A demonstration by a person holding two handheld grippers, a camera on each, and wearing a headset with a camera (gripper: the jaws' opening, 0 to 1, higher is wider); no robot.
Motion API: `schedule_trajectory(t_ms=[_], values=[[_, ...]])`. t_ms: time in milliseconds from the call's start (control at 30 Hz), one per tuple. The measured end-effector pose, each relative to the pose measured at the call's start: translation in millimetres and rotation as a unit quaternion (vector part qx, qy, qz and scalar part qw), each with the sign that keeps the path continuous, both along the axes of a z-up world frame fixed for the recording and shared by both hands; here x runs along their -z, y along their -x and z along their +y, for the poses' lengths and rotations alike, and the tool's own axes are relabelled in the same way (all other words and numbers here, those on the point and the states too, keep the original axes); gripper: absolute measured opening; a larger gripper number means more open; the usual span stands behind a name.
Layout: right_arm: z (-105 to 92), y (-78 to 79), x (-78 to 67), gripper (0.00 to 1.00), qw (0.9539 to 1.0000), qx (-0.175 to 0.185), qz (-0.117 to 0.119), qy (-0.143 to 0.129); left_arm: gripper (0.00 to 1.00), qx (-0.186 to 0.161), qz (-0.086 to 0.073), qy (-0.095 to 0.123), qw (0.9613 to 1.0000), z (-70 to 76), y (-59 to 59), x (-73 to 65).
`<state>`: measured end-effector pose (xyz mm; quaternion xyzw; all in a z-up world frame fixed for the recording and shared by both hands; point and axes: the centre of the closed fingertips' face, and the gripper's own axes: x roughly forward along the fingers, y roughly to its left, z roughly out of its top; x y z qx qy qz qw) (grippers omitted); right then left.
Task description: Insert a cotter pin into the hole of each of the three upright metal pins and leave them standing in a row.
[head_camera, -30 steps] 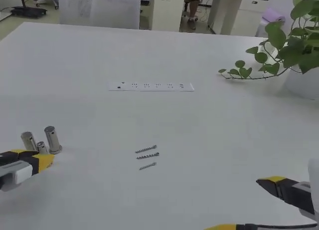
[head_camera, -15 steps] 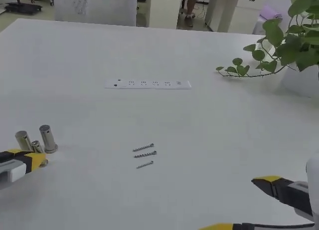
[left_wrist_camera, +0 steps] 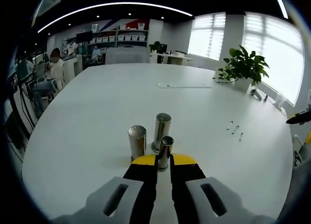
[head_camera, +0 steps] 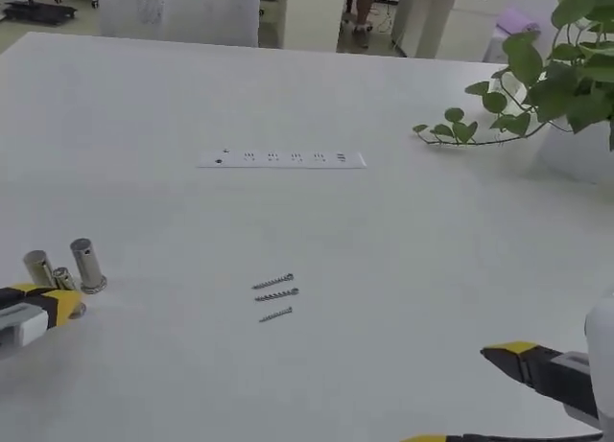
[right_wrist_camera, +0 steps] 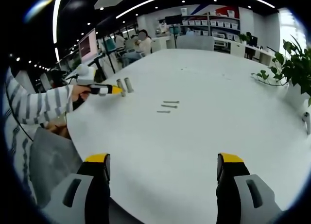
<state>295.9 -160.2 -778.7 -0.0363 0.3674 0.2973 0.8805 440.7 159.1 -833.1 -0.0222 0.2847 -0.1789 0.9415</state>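
The left claw is clamped on the near pin, with a yellow tip against each side of its lower half. The near pin stands upright on the table. Just past the tips stand the two other pins, both upright and clear of the claw: one slightly left and one straight ahead. The cotter pins lie side by side on the table, well off to this claw's right. The right claw has its jaws wide apart and holds nothing. The cotter pins lie well ahead of it, and the left claw with its pins is farther ahead to its left.
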Motion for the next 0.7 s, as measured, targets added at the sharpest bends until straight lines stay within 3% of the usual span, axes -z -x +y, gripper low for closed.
schedule_trajectory(t_ms=[367, 500, 600, 700], values=[[1.7, 0.6, 0.7, 0.91, 1.0000, -0.002, -0.001, -0.004, 0.07, -0.002, -0.001, -0.007, 1.0000, -4.2, 6.2, -2.2], [3.7, 1.2, 0.5, 0.91, 1.0000, -0.004, -0.003, -0.008, 0.07, -0.022, 0.005, -0.004, 0.9997, -5.0, 10.4, -4.4], [4.5, 1.4, 0.7, 0.91, 0.9999, -0.006, -0.005, -0.012, 0.07, -0.027, 0.000, -0.011, 0.9996, -6.0, 14.5, -7.4], [5.8, 2.1, 1.3, 0.91, 0.9998, -0.008, -0.006, -0.016, 0.07, -0.054, -0.003, -0.009, 0.9985, -3.4, 19.7, -13.7]])
